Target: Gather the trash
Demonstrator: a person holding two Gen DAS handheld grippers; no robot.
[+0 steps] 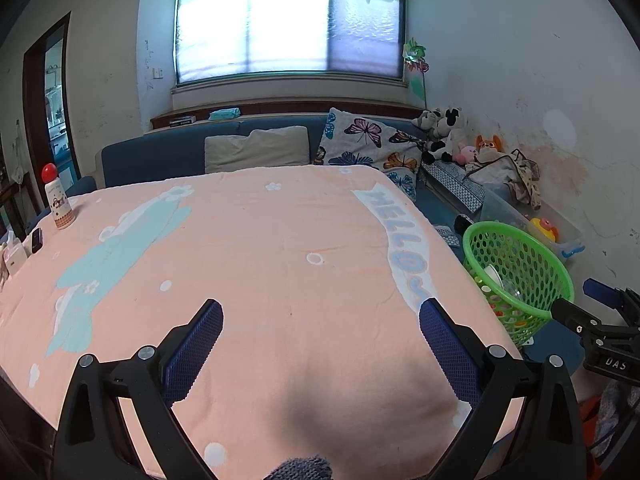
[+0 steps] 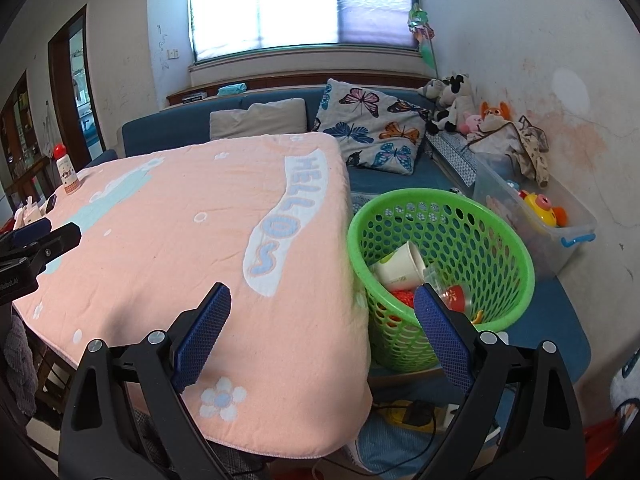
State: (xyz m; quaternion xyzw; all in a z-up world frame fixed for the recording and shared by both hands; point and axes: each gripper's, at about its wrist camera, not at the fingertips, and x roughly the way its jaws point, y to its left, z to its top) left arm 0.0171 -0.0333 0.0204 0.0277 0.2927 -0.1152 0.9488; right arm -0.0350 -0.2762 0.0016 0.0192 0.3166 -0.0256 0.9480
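1. Trash, a paper cup [image 2: 400, 266] and red scraps, lies inside the green basket [image 2: 472, 216] at the lower right of the right wrist view, just beside the table edge.
2. Right gripper [image 2: 322, 312] hangs with fingers spread wide and empty, one over the blanket, one over the basket.
3. Left gripper [image 1: 320, 326] is likewise spread and empty above the pink blanket [image 1: 260, 240].
4. Farther off, a bottle [image 1: 56, 198] stands upright at the blanket's far left.
5. Butterfly pillow [image 1: 368, 140] leans on the blue sofa [image 1: 160, 152] beyond.

Daylight floods in from the wide blind-covered window [image 1: 289, 20] on the far wall, blown out to white glare. A soft shadow darkens the near peach-cloth tabletop [image 1: 280, 280]. Fisheye bending curves edges; corners vignette black. Focus is sharp.
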